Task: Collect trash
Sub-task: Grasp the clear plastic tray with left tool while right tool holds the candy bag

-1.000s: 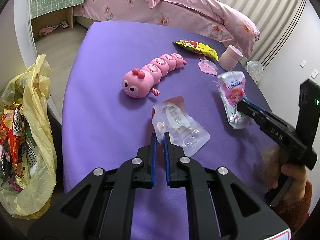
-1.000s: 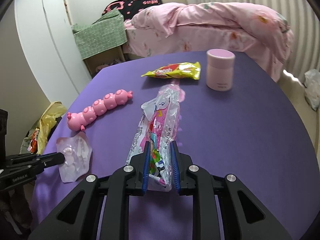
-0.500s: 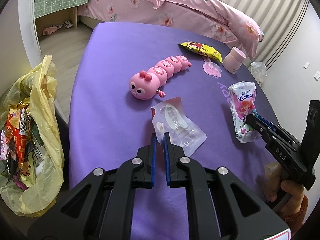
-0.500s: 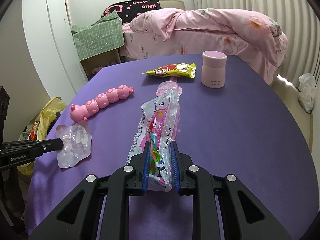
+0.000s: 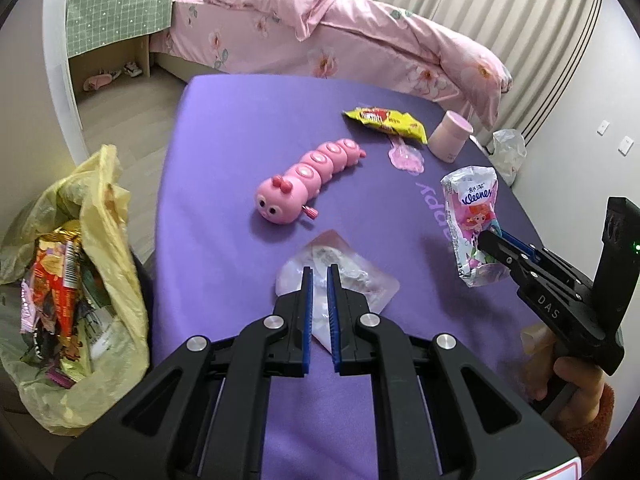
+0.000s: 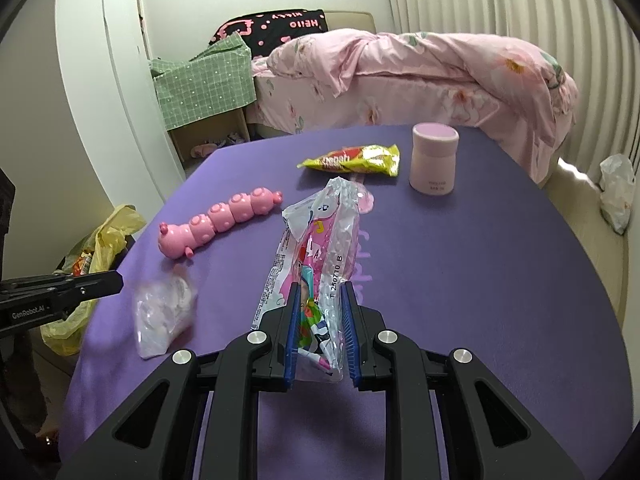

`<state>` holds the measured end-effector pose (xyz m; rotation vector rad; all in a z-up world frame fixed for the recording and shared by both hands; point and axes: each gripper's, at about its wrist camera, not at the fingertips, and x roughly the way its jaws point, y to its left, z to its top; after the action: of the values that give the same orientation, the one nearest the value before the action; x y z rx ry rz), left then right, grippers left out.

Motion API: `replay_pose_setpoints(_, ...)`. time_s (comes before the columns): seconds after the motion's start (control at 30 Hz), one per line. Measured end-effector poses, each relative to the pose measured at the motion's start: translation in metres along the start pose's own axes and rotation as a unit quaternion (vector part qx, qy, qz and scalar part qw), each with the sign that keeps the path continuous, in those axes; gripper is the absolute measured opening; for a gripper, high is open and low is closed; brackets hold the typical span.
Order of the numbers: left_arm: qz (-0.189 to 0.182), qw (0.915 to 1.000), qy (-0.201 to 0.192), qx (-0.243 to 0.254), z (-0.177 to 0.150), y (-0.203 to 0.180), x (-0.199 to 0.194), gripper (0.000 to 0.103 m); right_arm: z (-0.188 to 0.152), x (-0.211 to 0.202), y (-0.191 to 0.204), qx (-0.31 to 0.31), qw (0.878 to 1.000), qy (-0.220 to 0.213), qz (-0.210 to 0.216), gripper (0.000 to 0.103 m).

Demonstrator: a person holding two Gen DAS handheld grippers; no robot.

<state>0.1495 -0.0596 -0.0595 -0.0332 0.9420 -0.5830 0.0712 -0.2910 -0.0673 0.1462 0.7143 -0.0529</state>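
Observation:
My right gripper (image 6: 320,292) is shut on a pink Kleenex tissue pack (image 6: 316,248) and holds it lifted above the purple table (image 6: 460,280); the pack also shows in the left wrist view (image 5: 474,224). My left gripper (image 5: 319,276) is nearly shut, empty, just above a clear plastic wrapper (image 5: 360,276) lying on the table, seen too in the right wrist view (image 6: 162,312). A yellow snack wrapper (image 5: 386,122) and a pink film scrap (image 5: 406,158) lie farther back. A yellow trash bag (image 5: 68,280) with wrappers hangs off the table's left side.
A pink caterpillar toy (image 5: 308,178) lies mid-table. A pink cup (image 5: 450,136) stands at the back right. A bed with pink bedding (image 5: 340,36) is behind the table. A white bag (image 6: 616,188) lies on the floor to the right.
My right gripper has lifted the tissue pack higher off the table. My left gripper has drawn back and up a little, staying over the clear wrapper.

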Motion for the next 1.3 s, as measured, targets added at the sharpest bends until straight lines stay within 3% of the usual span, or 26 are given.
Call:
replay_pose_setpoints(0.37, 0.006, 0.9991, -0.026, -0.031, 0.007, 0.029, -0.024, 0.007, 0.029, -0.016, 0.030, -0.046, 0.998, -0.038, -0.003, 0.019)
replay_pose_setpoints(0.5, -0.016, 0.9988, -0.017, -0.044, 0.004, 0.035, -0.019, 0.007, 0.023, -0.012, 0.021, -0.035, 0.999, -0.028, -0.006, 0.019)
replay_pose_setpoints(0.57, -0.029, 0.9985, -0.009, -0.045, 0.001, 0.036, -0.012, 0.011, 0.019, -0.008, 0.014, -0.026, 0.999, -0.022, -0.008, 0.019)
replay_pose_setpoints(0.63, -0.028, 0.9988, -0.002, -0.039, -0.001, 0.034, -0.005, 0.028, 0.016, -0.006, 0.010, -0.017, 1.000, -0.017, -0.008, 0.019)
replay_pose_setpoints(0.93, 0.016, 0.9995, 0.025, 0.010, -0.002, 0.011, 0.031, 0.029, 0.004, 0.004, 0.003, -0.009, 1.000, 0.000, -0.001, 0.019)
replay_pose_setpoints(1.03, 0.048, 0.9976, 0.033, 0.036, 0.000, 0.002, 0.044, 0.029, 0.001, 0.005, -0.002, -0.003, 1.000, 0.003, -0.001, 0.019)
replay_pose_setpoints(1.3, 0.059, 0.9958, 0.037, 0.059, -0.005, -0.008, 0.047, 0.004, -0.003, 0.006, -0.012, 0.021, 1.000, 0.006, 0.004, 0.019)
